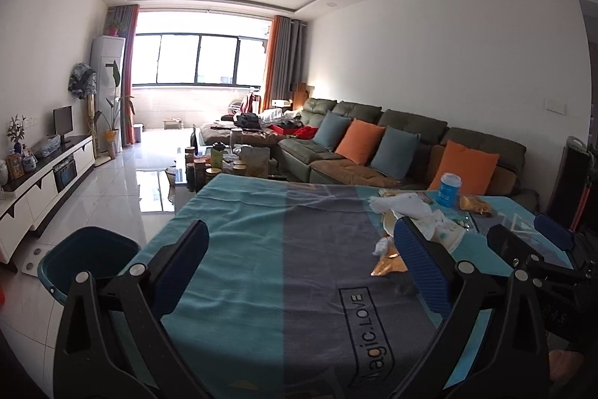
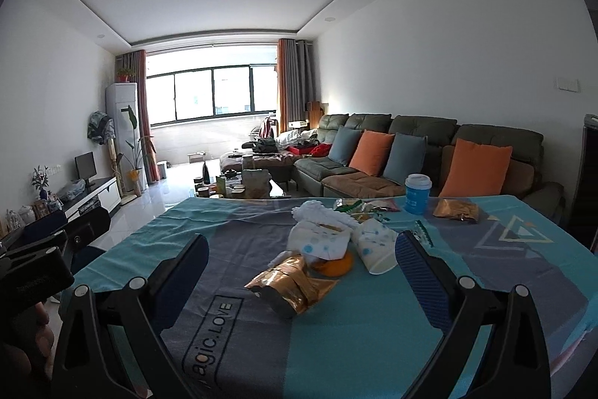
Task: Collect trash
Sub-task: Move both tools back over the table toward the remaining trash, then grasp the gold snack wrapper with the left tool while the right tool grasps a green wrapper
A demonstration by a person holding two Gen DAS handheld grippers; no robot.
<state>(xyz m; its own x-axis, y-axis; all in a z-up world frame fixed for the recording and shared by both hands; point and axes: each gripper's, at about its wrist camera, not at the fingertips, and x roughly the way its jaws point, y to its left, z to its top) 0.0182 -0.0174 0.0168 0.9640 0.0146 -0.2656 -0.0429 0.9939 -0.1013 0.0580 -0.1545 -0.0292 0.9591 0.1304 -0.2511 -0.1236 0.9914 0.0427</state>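
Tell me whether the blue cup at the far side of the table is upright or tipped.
Upright: the blue cup stands on its base, white lid on top.

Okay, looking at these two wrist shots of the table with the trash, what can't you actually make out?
- Teal bin: inside hidden by its rim and the left gripper, left wrist view.
- Blue cup: print too small, both views.
- Gold wrapper: label unreadable, crumpled, right wrist view.
- Table's near edge: cut off by the frame.
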